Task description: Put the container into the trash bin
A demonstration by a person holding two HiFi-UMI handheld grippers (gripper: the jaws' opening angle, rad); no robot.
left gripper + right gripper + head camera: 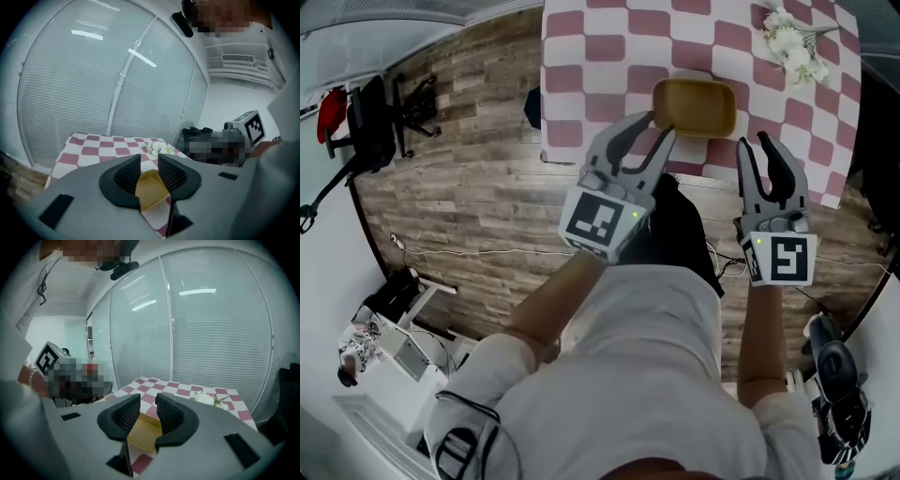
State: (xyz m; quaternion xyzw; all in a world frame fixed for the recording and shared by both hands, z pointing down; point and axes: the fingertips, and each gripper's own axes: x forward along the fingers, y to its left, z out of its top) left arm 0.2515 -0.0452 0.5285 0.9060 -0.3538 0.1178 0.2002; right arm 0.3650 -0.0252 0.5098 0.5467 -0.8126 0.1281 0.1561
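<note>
Checkered counter on the far side, above wood floor. Left hand-held gripper at near counter edge, jaws apart with nothing between, tips just beside near left corner of container. Right hand-held gripper near container's right side, jaws apart, empty. Container yellow, shallow, flat on counter by near edge. White flowers at far right.

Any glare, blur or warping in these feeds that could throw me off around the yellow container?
Head view: even light, container sharp, fisheye bows the table edges. Left gripper view: light streaks on the glass wall, dark corners. Right gripper view: same streaks, container clear.
</note>
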